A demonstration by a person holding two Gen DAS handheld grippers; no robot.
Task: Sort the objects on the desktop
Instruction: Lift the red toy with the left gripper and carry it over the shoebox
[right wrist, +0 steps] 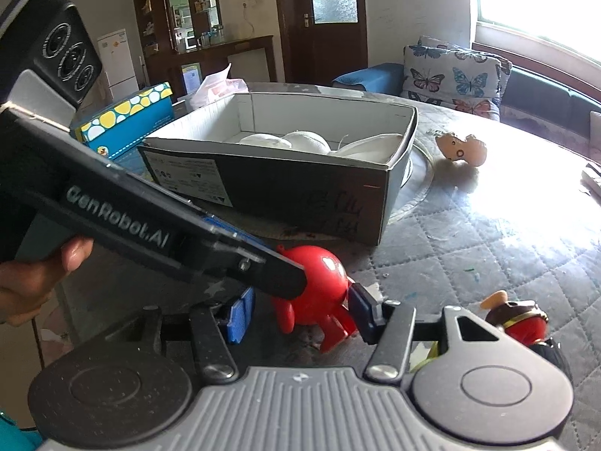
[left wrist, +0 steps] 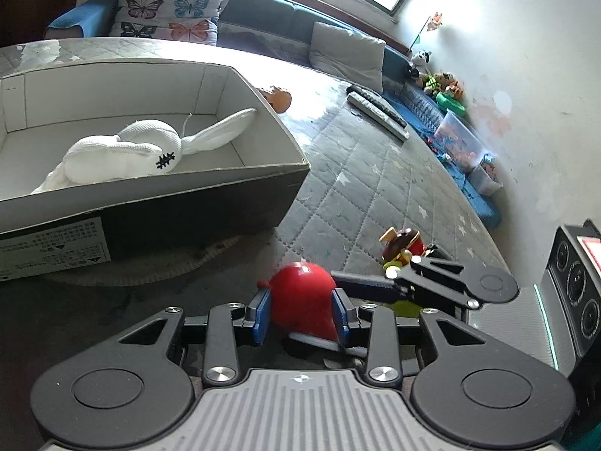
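Observation:
A round red toy figure (left wrist: 302,297) with small red limbs (right wrist: 313,287) sits low over the quilted table. My left gripper (left wrist: 302,310) has both blue pads pressed on its sides. My right gripper (right wrist: 300,312) is open, its blue fingers (right wrist: 238,317) standing wide on either side of the same toy without gripping it. The left gripper's body crosses the right wrist view from the upper left. An open cardboard box (left wrist: 263,184) holding a white plush rabbit (left wrist: 124,150) stands just beyond, also in the right wrist view (right wrist: 300,195).
A small brown and red figure (left wrist: 402,246) lies to the right of the toy (right wrist: 520,321). A pale doll head (right wrist: 460,148) lies past the box. Remote controls (left wrist: 375,111) lie further back. A blue and yellow box (right wrist: 127,120) stands behind the cardboard box.

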